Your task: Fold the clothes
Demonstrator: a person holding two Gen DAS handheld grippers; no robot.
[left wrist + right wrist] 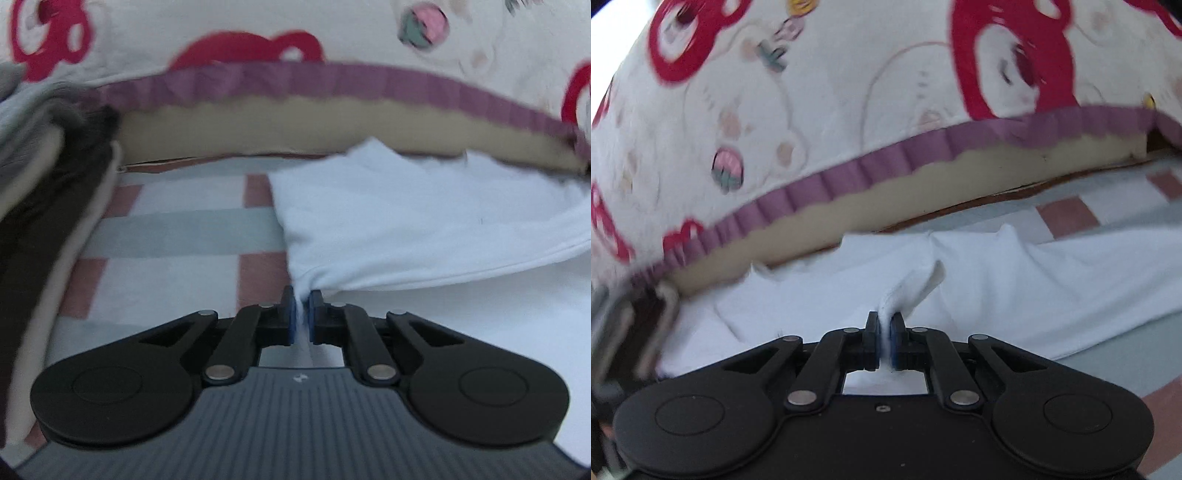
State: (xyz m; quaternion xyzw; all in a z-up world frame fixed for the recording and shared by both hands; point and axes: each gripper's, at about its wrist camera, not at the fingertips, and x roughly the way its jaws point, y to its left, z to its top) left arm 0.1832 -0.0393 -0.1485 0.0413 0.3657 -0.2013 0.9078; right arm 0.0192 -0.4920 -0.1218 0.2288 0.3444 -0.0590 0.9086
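Your left gripper [302,301] and right gripper [884,325] each pinch the soft white cotton garment [406,229] on the checked sheet [184,229].

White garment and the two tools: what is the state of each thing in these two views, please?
White garment: partly folded, lying on the checked sheet, pinched at two places.
Left tool: shut on the white garment's edge.
Right tool: shut on a bunched fold of the white garment.
Checked sheet: spread flat under the garment.
Printed cushion: lying behind the garment.
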